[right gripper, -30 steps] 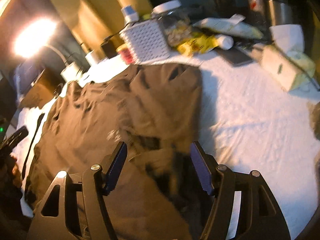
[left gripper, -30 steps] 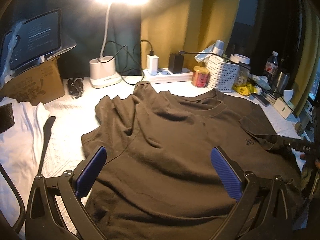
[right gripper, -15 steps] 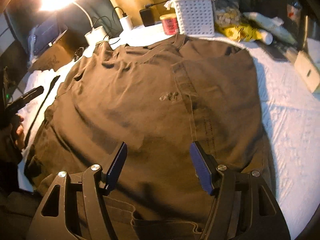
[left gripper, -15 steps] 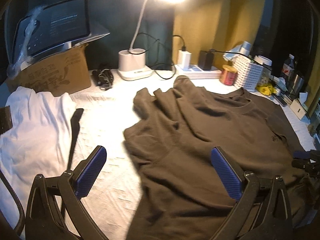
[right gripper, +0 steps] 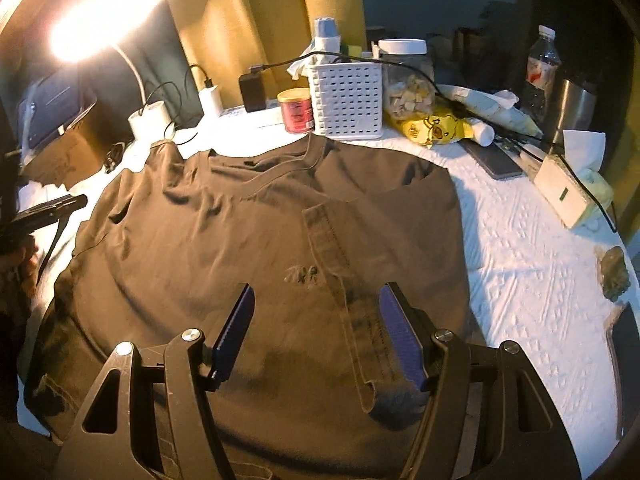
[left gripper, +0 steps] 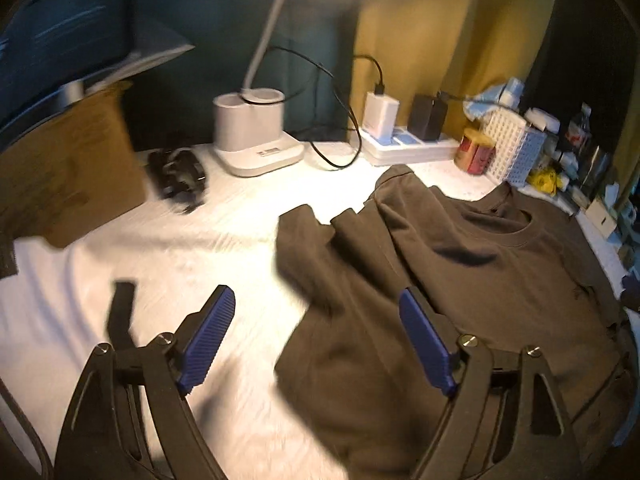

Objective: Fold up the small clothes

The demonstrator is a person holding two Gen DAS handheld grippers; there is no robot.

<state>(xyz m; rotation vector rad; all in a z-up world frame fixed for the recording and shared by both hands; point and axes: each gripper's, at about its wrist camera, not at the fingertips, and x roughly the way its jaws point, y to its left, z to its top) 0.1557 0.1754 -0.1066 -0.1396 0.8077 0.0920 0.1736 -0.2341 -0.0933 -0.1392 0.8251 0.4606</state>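
Since half a second ago the left gripper [left gripper: 316, 340] has swung leftward, so the shirt [left gripper: 460, 292] now sits to the right of its view and more white cloth [left gripper: 208, 248] shows; the right gripper [right gripper: 316, 336] has barely shifted over the shirt's chest.

Left fingers [left gripper: 208, 340] are spread wide, holding nothing, one over the bare cloth and the other over the shirt's left edge. Right fingers [right gripper: 396, 336] are likewise spread and empty, hanging above the shirt [right gripper: 248, 264] with a folded-in sleeve band [right gripper: 340, 280] between them.

Brown and face up, the shirt lies on the cloth-covered worktop, collar [right gripper: 276, 168] toward the back clutter, its left sleeve [left gripper: 316, 236] bunched and rumpled. Behind it stand a lamp [left gripper: 252, 136], a power strip [left gripper: 408, 148] with chargers, a red tin [right gripper: 296, 110] and a white basket [right gripper: 346, 100]. A cardboard box [left gripper: 68, 168] sits at the far left. The left view is motion-blurred.
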